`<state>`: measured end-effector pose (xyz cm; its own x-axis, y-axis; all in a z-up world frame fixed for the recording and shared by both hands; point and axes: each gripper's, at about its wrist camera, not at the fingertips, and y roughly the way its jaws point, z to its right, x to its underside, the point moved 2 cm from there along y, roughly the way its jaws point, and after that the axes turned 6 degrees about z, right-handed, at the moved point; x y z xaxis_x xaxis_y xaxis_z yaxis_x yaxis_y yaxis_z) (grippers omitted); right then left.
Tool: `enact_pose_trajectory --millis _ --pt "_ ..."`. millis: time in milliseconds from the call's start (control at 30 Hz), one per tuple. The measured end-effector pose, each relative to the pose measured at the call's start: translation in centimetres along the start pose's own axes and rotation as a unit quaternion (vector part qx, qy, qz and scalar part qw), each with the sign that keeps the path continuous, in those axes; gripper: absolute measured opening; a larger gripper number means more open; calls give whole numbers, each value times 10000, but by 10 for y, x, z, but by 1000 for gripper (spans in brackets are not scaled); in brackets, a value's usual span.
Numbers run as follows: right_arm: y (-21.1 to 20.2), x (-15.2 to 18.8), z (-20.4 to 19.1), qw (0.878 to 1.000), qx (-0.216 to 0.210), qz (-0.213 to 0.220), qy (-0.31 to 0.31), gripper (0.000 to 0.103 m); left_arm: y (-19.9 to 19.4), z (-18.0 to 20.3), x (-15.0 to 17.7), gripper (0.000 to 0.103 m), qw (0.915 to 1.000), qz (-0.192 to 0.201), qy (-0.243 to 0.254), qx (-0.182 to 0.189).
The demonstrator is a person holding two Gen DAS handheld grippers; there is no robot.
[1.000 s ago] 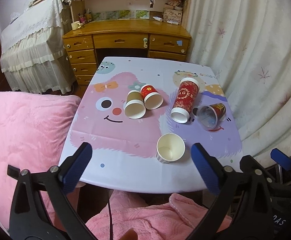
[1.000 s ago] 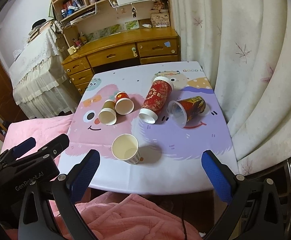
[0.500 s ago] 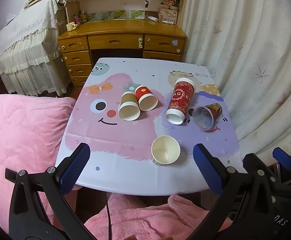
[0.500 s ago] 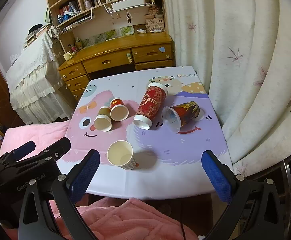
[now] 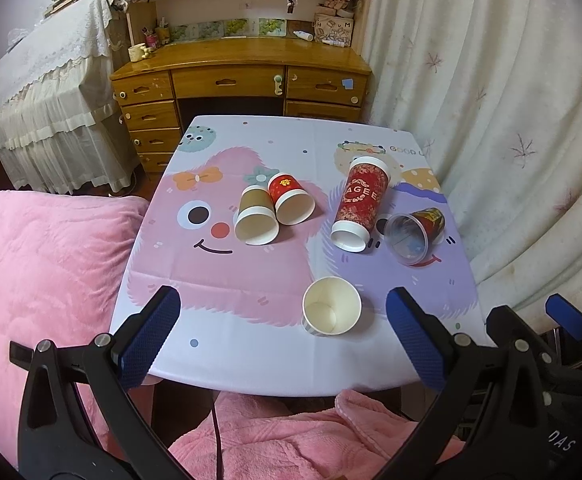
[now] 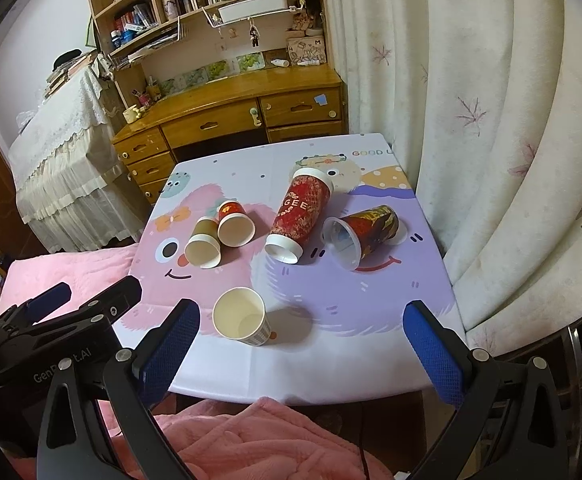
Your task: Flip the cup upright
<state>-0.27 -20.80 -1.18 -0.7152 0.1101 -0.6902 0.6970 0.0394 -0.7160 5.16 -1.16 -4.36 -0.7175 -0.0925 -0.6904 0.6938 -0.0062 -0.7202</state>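
Observation:
Several cups are on a small table (image 5: 251, 364) with a cartoon cloth. A white paper cup (image 5: 331, 312) (image 6: 241, 316) stands upright near the front edge. A brown cup (image 5: 255, 220) (image 6: 203, 242), a small red cup (image 5: 291, 200) (image 6: 233, 222), a tall red cup (image 5: 359, 204) (image 6: 301, 216) and a clear-rimmed red cup (image 5: 413, 230) (image 6: 361, 236) lie on their sides. My left gripper (image 5: 283, 336) and right gripper (image 6: 301, 340) are both open and empty, held back above the front edge.
A wooden desk (image 5: 243, 76) with drawers and shelves stands behind the table. A white curtain (image 5: 511, 120) hangs close on the right. A pink blanket (image 5: 43, 280) lies on the left and in front. A lace-covered bed (image 5: 51, 92) is at the far left.
Both grippers have drawn back and risen a little, so the table looks smaller. The cups have not moved.

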Motion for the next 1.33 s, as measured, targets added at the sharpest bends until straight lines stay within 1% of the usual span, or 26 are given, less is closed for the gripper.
enact_pose_trajectory --millis 333,667,1067,1333 --pt "3 -2 -2 10000 -1 -45 5 103 11 -3 -4 102 10000 -69 -9 42" --pt "10 0 -5 10000 -8 -91 14 103 12 -5 -5 102 10000 -77 -4 39" --pt "14 0 -5 9999 -23 -140 51 103 28 -7 -6 102 9999 -161 37 46" --pt "14 10 -6 9994 -66 -276 207 103 32 -5 -6 102 9997 -227 65 -17"
